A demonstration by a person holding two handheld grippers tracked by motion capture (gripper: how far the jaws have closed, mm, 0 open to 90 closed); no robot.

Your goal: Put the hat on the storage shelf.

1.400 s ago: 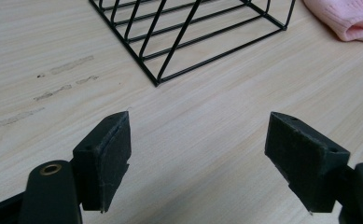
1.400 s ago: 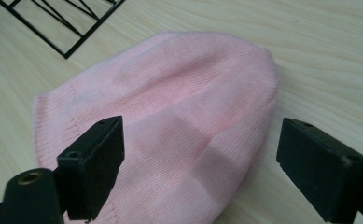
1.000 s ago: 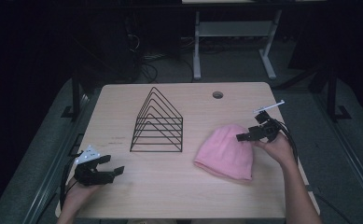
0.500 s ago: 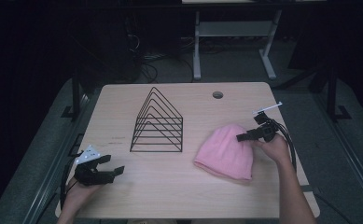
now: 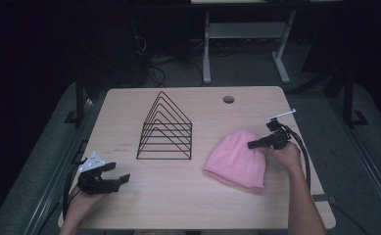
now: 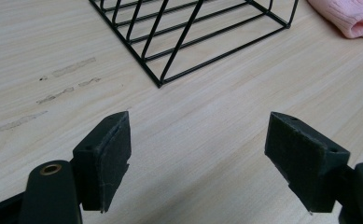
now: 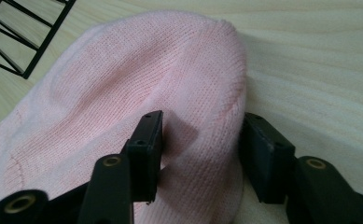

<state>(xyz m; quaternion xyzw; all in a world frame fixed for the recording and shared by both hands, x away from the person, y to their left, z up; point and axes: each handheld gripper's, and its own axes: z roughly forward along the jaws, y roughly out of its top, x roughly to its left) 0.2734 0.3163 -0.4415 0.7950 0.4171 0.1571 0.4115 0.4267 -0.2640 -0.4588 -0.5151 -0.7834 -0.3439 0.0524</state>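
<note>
in the high view, a pink knitted hat [image 5: 237, 159] is lying flat on the wooden table [image 5: 178, 205], in the lower right part of the frame. the right gripper [image 5: 253, 144] is being held at the upper right edge of the hat, at its rounded top, and its jaws are being pointed to the left of the frame, over the pink cloth.

in the right gripper view, the hat [image 7: 123, 93] is being seen across the centre and left of the frame, and its rounded end is being gripped between the two black jaws at the bottom. a fold of the knit is being pinched there: one pad [image 7: 146, 154] is pressing into the cloth from the left, and the other pad is touching the hat's edge from the right. the jaws have just been closing, and they are now standing at a middle width, with the cloth between them.

the left gripper [image 5: 120, 180] is being held low at the lower left of the high view, well apart from the hat. in the left gripper view its jaws are standing wide, with bare table between them. a black wire rack [image 5: 166, 129] is standing at the centre of the high view, to the left of the hat and not touching it; its corner [image 6: 160, 84] is being seen at the top of the left gripper view.
</note>
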